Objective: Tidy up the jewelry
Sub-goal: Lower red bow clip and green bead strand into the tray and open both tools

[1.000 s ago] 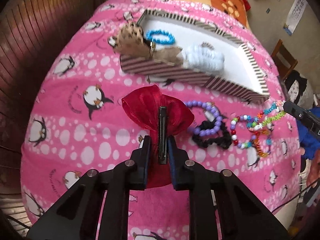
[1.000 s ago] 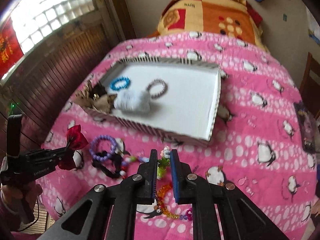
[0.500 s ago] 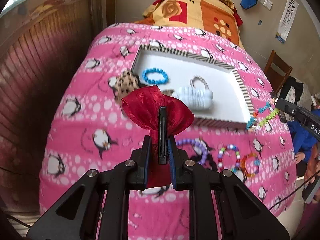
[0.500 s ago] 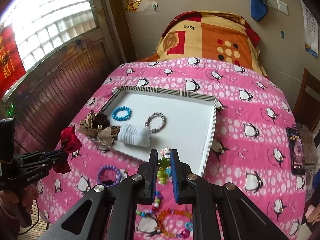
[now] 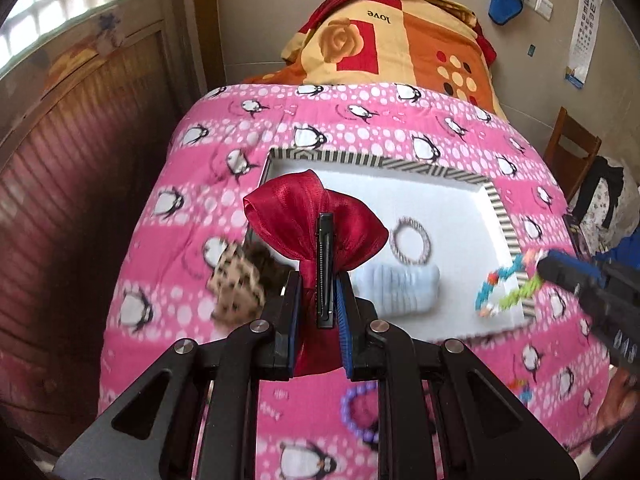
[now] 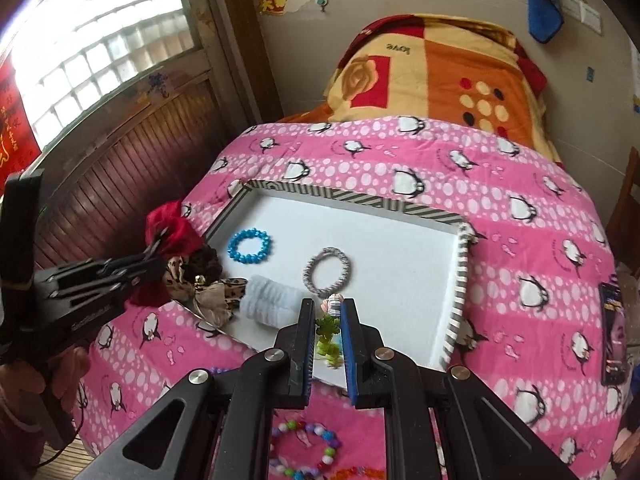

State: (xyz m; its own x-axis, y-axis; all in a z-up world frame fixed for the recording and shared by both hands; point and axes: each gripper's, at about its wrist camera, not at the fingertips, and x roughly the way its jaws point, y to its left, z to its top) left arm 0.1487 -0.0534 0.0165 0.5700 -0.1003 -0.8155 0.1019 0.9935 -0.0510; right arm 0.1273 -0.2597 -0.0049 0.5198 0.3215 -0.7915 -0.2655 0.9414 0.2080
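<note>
Left wrist view shows our left gripper (image 5: 318, 292) clamped on a red bow hair clip (image 5: 312, 220), its black metal clasp standing upright between the fingers and the bow fanning out past their tips, held in the air over the near left corner of the striped tray (image 5: 500, 208). Our right gripper (image 6: 326, 332) pinches a multicoloured beaded bracelet (image 6: 329, 328), its fingers narrow, with green and white beads showing in the slit and the rest hanging below, just over the tray's near edge. The tray lies on the bed's pink penguin quilt (image 6: 520, 208) and already carries a blue bead bracelet (image 6: 249, 245), a grey braided ring (image 6: 329, 271), a white scrunchie (image 6: 272, 306) and a leopard-print bow (image 6: 218, 298) draped over its near wall. The risks we judge from here: the bracelet is caught by only a few beads, so a jolt could let it slip onto the quilt short of the tray; the red bow could land on the leopard bow or catch the wall and tip outside; and our two grippers, working the same near edge, could knock each other. More bracelets (image 6: 306, 452) wait on the quilt below.
</note>
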